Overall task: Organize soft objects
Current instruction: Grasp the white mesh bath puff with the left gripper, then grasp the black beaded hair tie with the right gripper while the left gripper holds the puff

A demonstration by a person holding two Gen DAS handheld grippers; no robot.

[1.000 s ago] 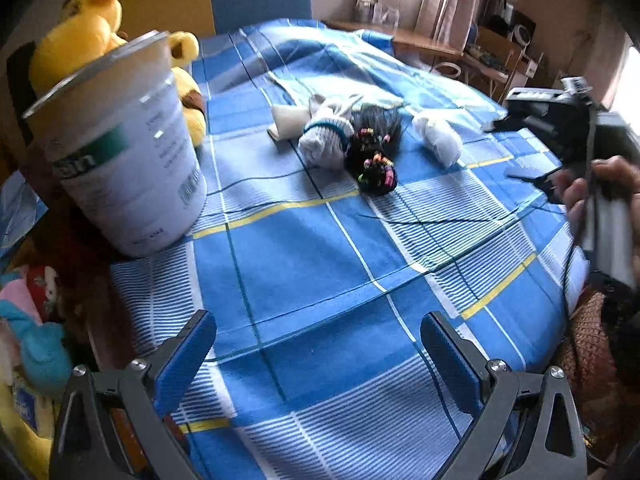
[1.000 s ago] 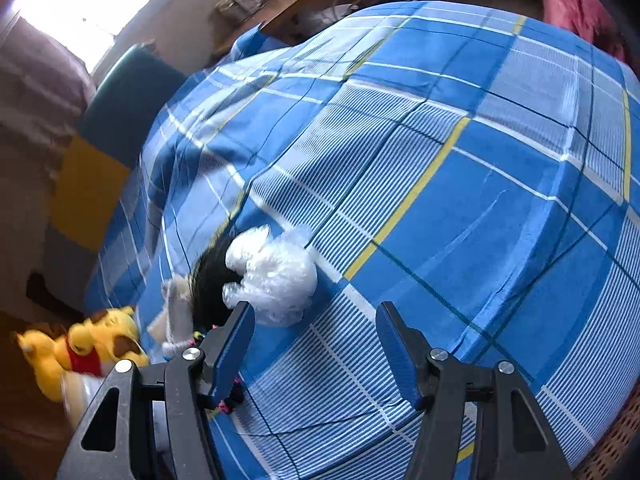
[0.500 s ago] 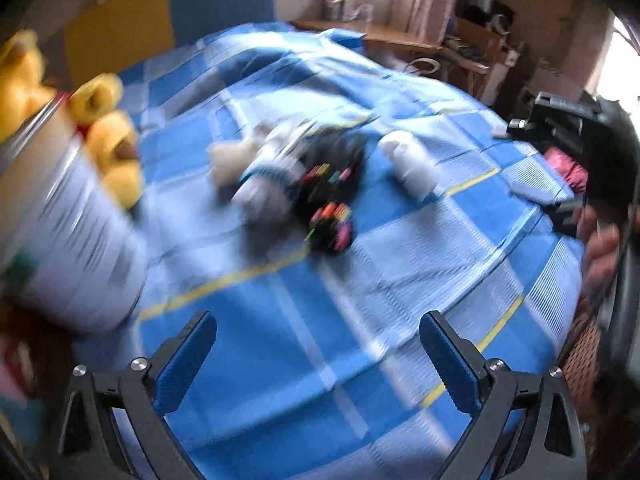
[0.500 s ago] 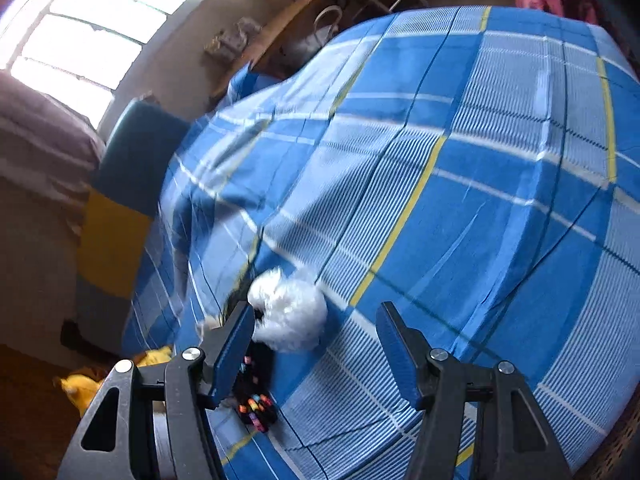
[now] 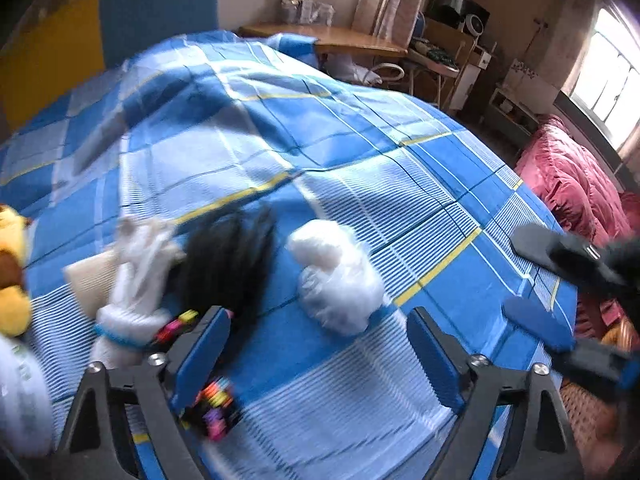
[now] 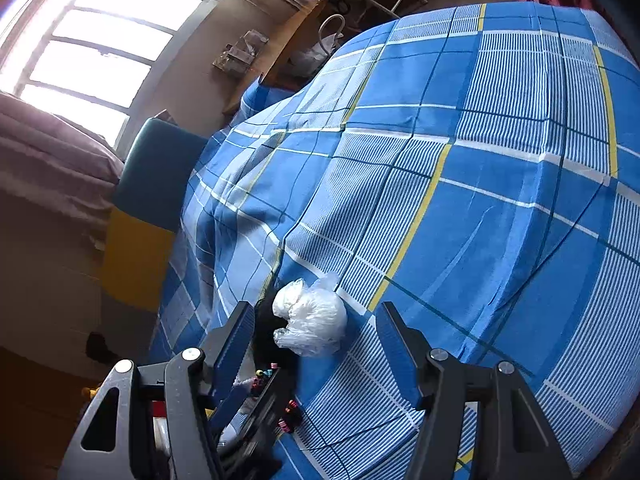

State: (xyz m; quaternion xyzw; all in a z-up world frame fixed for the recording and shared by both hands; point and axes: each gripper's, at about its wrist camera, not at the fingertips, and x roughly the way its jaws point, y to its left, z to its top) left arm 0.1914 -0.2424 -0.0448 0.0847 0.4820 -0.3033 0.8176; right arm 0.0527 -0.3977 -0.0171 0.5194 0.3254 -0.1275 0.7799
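Here, the left claw [image 5: 316, 344] is held wide open and empty above the white plastic bundle [image 5: 336, 276], which lies on the blue checked bedspread [image 5: 400, 160] beside a black wig [image 5: 228, 256]. The right claw [image 6: 316, 344] is likewise spread wide, nothing gripped.

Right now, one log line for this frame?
left gripper: jaws open, empty | right gripper: jaws open, empty | crumpled white plastic bag: on blue plaid bedsheet, untouched

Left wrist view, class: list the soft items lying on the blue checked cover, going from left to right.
Yellow plush toy → white sock bundle → black wig with coloured beads → white plastic bag bundle.
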